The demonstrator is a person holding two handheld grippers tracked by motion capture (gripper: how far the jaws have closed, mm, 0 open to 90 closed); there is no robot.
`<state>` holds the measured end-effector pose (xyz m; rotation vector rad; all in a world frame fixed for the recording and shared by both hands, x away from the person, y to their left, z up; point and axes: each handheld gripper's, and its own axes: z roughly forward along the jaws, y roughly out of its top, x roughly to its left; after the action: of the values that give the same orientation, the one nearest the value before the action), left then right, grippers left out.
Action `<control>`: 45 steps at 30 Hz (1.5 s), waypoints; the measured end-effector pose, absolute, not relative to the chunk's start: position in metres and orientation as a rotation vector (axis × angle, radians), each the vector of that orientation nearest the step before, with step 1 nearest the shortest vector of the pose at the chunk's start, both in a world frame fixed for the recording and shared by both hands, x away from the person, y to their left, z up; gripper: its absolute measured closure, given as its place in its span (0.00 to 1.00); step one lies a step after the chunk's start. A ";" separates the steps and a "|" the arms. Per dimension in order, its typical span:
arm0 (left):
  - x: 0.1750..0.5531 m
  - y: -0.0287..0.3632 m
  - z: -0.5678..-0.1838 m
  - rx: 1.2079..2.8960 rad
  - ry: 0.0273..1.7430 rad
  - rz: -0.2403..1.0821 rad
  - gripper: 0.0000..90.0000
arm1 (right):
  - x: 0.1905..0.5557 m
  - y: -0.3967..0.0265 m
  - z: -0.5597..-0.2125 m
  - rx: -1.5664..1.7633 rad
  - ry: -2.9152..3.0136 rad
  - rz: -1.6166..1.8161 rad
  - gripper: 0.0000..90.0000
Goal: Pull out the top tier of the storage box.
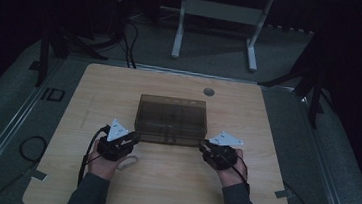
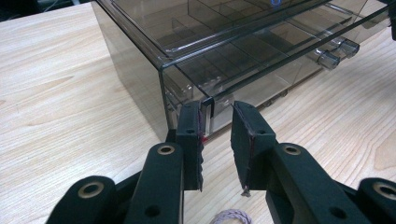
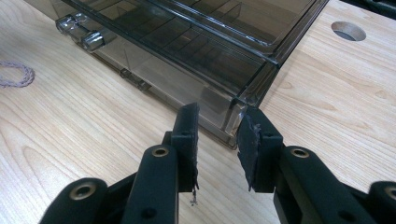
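Both open-jawed tools, left gripper (image 2: 217,123) and right gripper (image 3: 218,127), straddle the smoky plastic drawer box's (image 1: 172,112) front corners, apparently about to pinch them and lift or shift it

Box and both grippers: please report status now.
Left gripper open at box front left corner. Right gripper open at front right corner. Cord loop lies near left hand, clear.

Smoky clear drawer box (image 1: 171,119) sits mid-table, upright.

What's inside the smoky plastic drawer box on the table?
Through the tinted box only divider walls splitting it into compartments show; those look bare, but the dark plastic hides the far sections.
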<state>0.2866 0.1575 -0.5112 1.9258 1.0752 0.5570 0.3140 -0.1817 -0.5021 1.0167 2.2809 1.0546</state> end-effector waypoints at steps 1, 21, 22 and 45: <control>0.286 0.158 -0.511 1.927 1.075 0.557 0.82 | 0.314 -0.182 -0.502 1.017 2.281 1.055 0.77; 0.280 0.156 -0.509 1.934 1.080 0.559 0.83 | 0.309 -0.183 -0.502 1.021 2.284 1.066 0.77; 0.280 0.156 -0.509 1.934 1.080 0.559 0.83 | 0.308 -0.183 -0.502 1.019 2.283 1.066 0.77; 0.275 0.156 -0.508 1.938 1.079 0.558 0.83 | 0.303 -0.185 -0.502 1.018 2.287 1.076 0.78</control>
<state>0.2747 0.1560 -0.5085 1.9380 1.0787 0.5582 0.3034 -0.1850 -0.5019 1.0183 2.2867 1.0756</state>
